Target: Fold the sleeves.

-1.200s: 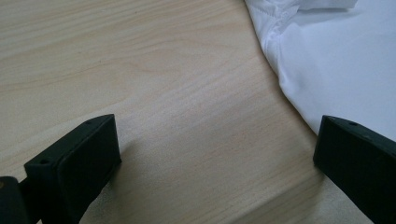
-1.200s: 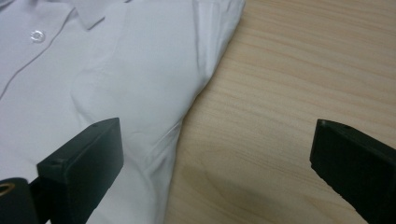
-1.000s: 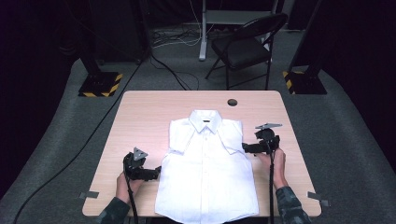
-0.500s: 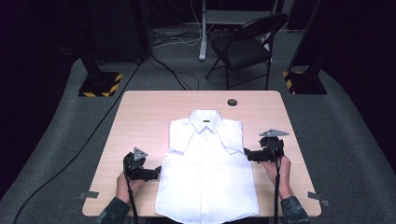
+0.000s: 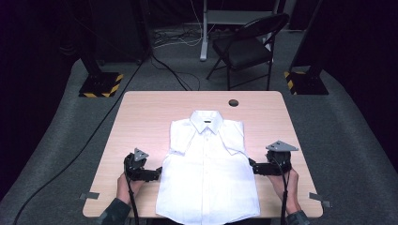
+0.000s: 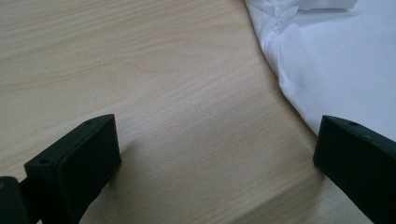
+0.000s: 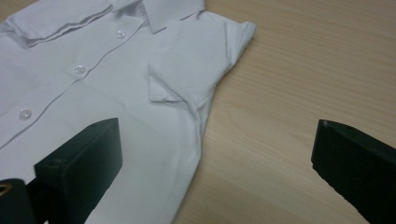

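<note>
A white buttoned shirt (image 5: 209,164) lies flat, front up, on the wooden table (image 5: 141,117), both short sleeves folded in over the chest. My left gripper (image 5: 158,173) rests on the table at the shirt's left side edge, open, its jaws wide over bare wood with the shirt's edge (image 6: 299,93) by one jaw. My right gripper (image 5: 252,166) sits at the shirt's right side edge, open; one jaw is over the shirt (image 7: 116,93), the other over bare wood. Neither holds anything.
A dark round hole (image 5: 233,102) is in the table near its far edge. A black folding chair (image 5: 248,47) and stand bases with yellow-black tape (image 5: 101,84) stand on the grey floor beyond. Tape strips (image 5: 89,196) mark the table's near corners.
My right gripper has moved nearer along the shirt's right edge and dropped toward the table. The left gripper has stayed almost still.
</note>
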A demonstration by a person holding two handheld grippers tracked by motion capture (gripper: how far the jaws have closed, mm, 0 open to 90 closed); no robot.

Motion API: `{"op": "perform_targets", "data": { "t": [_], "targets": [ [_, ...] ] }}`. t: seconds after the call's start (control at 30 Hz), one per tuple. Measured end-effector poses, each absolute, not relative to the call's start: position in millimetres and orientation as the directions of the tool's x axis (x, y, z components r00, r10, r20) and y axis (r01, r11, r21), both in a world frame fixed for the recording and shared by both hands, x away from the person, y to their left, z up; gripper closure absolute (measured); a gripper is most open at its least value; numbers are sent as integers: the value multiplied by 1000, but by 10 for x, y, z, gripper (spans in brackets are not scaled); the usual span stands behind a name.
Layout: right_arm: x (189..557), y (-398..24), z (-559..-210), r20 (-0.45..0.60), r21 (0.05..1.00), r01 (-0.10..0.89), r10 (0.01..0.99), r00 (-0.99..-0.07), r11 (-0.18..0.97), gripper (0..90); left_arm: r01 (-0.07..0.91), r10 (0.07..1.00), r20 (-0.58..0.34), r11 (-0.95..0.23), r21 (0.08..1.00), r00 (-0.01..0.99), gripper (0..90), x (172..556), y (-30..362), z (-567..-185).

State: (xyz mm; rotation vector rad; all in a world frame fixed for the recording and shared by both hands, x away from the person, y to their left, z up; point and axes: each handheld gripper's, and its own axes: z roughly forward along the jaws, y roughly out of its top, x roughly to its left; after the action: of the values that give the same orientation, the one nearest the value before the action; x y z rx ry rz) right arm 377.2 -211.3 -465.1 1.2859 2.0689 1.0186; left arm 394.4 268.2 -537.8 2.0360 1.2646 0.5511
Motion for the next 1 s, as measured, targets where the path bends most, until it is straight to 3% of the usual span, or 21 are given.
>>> {"op": "perform_targets", "data": {
  "t": [0.63,1.0],
  "targets": [
    [3505,-2570,-5190,48,765,621,946,-321,172,13,615,898,5,-306,727,440,0,3942,2674,-5378],
    [3422,-2594,-5327,-6,748,630,951,-308,209,14,615,897,5,-307,726,442,0,3941,2674,-5378]
  ]
}}
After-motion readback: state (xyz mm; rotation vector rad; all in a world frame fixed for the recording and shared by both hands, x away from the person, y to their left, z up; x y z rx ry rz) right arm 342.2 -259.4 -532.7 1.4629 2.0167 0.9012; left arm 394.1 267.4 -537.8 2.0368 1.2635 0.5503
